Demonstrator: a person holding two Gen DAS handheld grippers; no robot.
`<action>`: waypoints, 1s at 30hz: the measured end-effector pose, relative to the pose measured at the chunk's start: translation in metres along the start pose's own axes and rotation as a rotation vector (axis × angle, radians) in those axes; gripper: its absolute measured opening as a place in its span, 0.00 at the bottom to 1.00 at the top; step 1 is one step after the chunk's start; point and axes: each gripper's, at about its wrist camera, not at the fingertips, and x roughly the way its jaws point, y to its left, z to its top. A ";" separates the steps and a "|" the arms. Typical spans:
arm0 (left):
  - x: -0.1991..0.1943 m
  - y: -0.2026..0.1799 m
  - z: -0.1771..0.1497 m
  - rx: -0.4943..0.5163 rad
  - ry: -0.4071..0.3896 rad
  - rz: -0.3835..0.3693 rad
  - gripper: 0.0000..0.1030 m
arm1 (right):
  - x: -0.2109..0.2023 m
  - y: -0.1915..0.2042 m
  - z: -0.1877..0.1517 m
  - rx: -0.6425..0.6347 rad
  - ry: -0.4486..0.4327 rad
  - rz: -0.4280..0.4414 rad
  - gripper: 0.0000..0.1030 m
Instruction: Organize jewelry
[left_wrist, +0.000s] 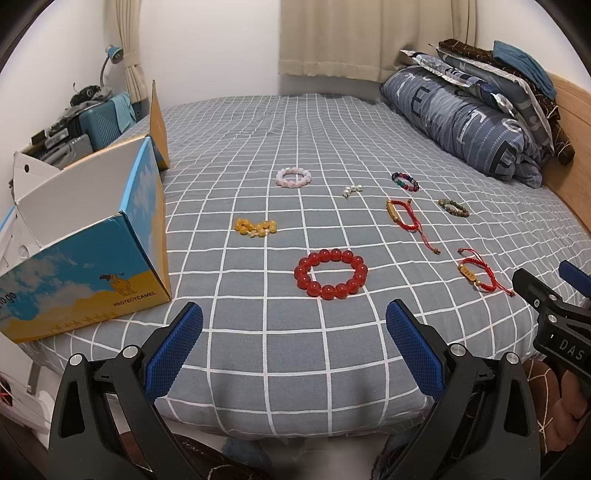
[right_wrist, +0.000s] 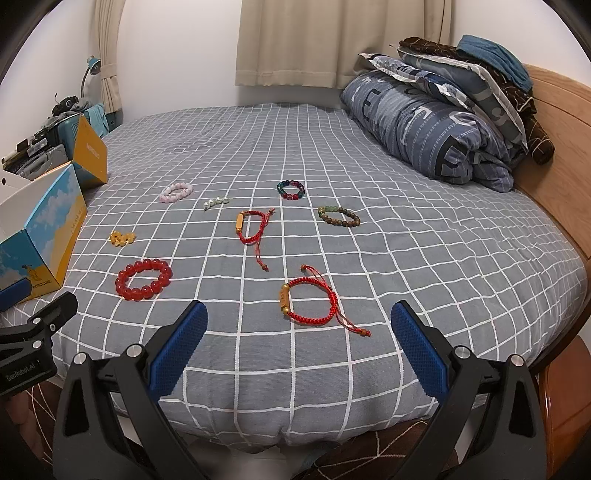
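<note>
Several bracelets lie spread on the grey checked bedsheet (left_wrist: 258, 122). A red bead bracelet (left_wrist: 331, 273) lies just ahead of my left gripper (left_wrist: 294, 318), which is open and empty at the bed's near edge. A red cord bracelet with a gold bar (right_wrist: 309, 305) lies just ahead of my right gripper (right_wrist: 299, 319), also open and empty. Farther off lie a yellow bead bracelet (left_wrist: 255, 226), a pink one (left_wrist: 293, 177), pearl beads (left_wrist: 352, 189), a second red cord bracelet (right_wrist: 251, 226), a multicoloured one (right_wrist: 291, 189) and a brown one (right_wrist: 339, 216).
An open blue and yellow cardboard box (left_wrist: 92, 258) stands on the bed's left side. A folded blue quilt and pillows (left_wrist: 480, 122) are piled at the back right against a wooden headboard (right_wrist: 554, 147). Suitcases and clutter (left_wrist: 92, 114) stand beyond the left edge.
</note>
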 end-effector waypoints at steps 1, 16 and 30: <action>0.000 0.000 0.000 0.000 0.000 0.000 0.94 | -0.001 0.000 0.001 0.000 -0.001 0.000 0.93; 0.000 0.002 0.019 -0.011 -0.001 -0.020 0.94 | -0.009 0.008 0.020 -0.016 -0.027 0.037 0.93; 0.066 0.010 0.116 -0.070 0.078 -0.044 0.94 | 0.058 0.030 0.122 -0.116 0.057 0.100 0.93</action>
